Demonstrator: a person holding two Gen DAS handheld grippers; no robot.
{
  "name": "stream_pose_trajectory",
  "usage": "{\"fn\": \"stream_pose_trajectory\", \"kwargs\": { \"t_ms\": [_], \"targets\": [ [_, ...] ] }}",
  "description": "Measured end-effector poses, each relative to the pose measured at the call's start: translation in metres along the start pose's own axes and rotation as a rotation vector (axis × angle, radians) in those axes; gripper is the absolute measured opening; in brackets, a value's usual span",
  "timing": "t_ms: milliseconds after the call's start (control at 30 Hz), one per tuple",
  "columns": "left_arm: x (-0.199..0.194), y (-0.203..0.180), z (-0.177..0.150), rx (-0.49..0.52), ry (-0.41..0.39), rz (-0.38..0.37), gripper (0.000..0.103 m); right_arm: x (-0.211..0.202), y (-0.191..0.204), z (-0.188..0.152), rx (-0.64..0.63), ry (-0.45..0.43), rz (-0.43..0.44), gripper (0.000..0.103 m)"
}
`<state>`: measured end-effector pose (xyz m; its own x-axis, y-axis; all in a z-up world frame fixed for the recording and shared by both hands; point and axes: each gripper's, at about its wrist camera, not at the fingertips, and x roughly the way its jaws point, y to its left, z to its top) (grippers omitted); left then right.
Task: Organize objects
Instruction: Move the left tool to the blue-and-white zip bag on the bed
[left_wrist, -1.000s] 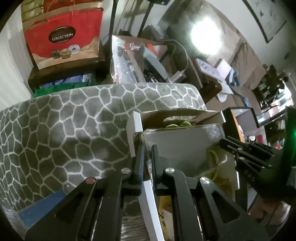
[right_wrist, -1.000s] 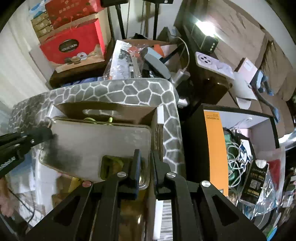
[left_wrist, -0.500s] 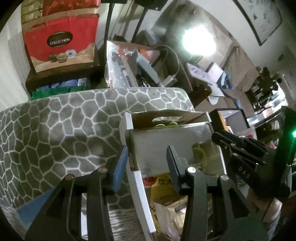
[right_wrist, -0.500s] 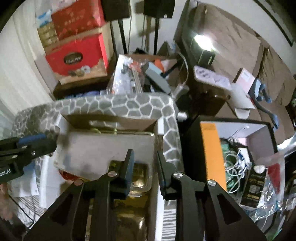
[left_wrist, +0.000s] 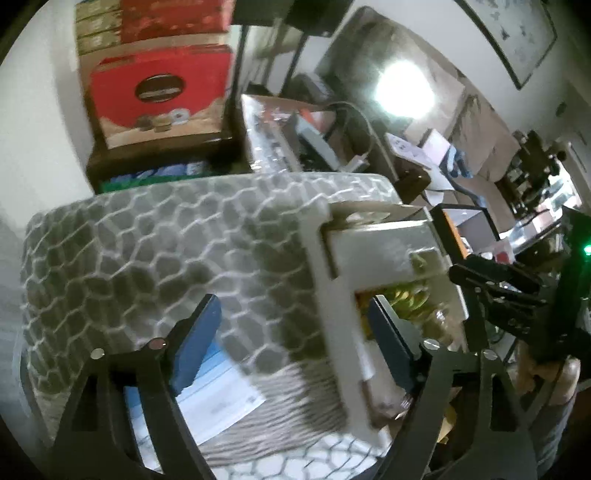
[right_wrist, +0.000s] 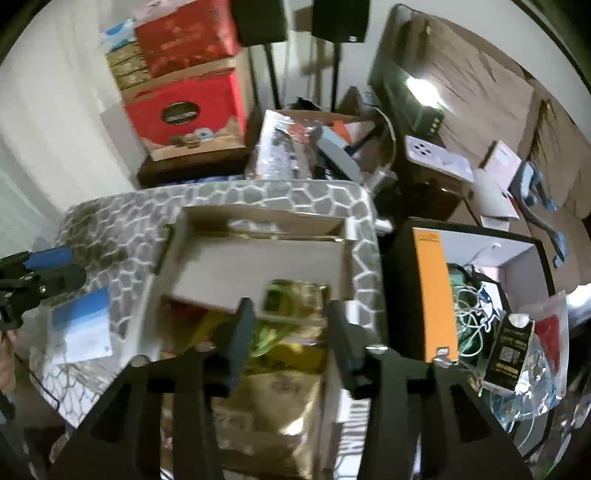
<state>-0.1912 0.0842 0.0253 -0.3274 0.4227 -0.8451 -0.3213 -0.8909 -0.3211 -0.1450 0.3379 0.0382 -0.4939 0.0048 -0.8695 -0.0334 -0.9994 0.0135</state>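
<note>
A flat silver-grey packet (left_wrist: 380, 251) (right_wrist: 258, 269) lies on top of the snack bags inside an open cardboard box (left_wrist: 332, 314) (right_wrist: 266, 218). The box sits on a grey honeycomb-patterned cushion (left_wrist: 147, 251) (right_wrist: 295, 195). My left gripper (left_wrist: 291, 310) hangs above the box's left wall, its jaws opening wide, and nothing is pressed between the blue pads. My right gripper (right_wrist: 290, 314) hovers over the box's near end, jaws also opening, clear of the packet. Each gripper shows in the other's view: the right gripper (left_wrist: 491, 280) and the left gripper (right_wrist: 48, 266).
A blue and white paper (left_wrist: 207, 402) (right_wrist: 81, 328) lies on the cushion left of the box. A black box with an orange side (right_wrist: 432, 291) holding cables stands to the right. Red gift boxes (left_wrist: 159, 96) (right_wrist: 184, 110) and assorted clutter stand behind.
Both grippers were shut on the silver-grey packet's edges; they have let go, opened, and drawn up and back. The packet now rests in the box.
</note>
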Motion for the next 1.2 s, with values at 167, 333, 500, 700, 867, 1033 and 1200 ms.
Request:
{"fn": "stream_pose_trajectory", "kwargs": {
  "t_ms": [167,333,500,700,867,1033,1200],
  "targets": [
    [-0.029,0.038,-0.024,-0.035,-0.048,0.055,0.091,-0.011,0.036,-0.005,-0.07,-0.012,0.042,0.057],
    [-0.049,0.07,-0.047,-0.078,-0.077,0.104,0.098,-0.016,0.08,-0.01,-0.143,-0.014,0.1,0.067],
    [-0.068,0.096,-0.069,-0.108,-0.103,0.159,0.1,-0.01,0.122,-0.015,-0.212,0.003,0.131,0.069],
    [-0.08,0.115,-0.09,-0.119,-0.134,0.247,0.1,0.006,0.163,-0.021,-0.265,0.024,0.172,0.072],
    [-0.087,0.123,-0.103,-0.13,-0.154,0.282,0.1,0.02,0.19,-0.024,-0.306,0.037,0.179,0.072],
    [-0.087,0.132,-0.108,-0.146,-0.151,0.278,0.1,0.032,0.204,-0.024,-0.32,0.053,0.173,0.072],
    [-0.079,0.145,-0.115,-0.186,-0.123,0.253,0.1,0.047,0.209,-0.023,-0.316,0.088,0.166,0.072]
  ]
}}
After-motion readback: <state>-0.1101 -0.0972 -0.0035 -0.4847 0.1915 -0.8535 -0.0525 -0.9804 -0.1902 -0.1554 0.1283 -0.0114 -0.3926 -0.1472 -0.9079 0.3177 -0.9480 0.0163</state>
